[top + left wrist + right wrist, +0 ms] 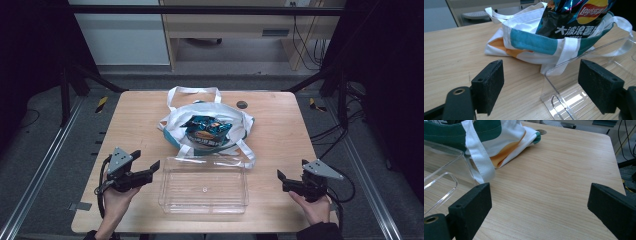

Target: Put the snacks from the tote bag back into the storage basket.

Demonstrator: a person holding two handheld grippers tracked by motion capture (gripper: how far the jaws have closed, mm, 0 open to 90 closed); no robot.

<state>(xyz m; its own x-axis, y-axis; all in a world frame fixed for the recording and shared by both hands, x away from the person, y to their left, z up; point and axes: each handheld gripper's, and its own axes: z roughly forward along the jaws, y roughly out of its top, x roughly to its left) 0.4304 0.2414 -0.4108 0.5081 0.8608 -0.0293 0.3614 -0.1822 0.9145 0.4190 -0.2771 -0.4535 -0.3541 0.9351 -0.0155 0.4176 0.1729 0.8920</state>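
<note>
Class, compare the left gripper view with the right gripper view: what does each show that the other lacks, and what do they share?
Left gripper view alone: the crisp packet standing in the tote bag. Right gripper view alone: a small dark round thing on the table beyond the bag. Both: bag, clear plastic box, wooden table, and an open claw with nothing between its jaws.

The tote bag (220, 112) hides the chip bag's (207, 131) lower part (top edge crops it in the left gripper view).
</note>
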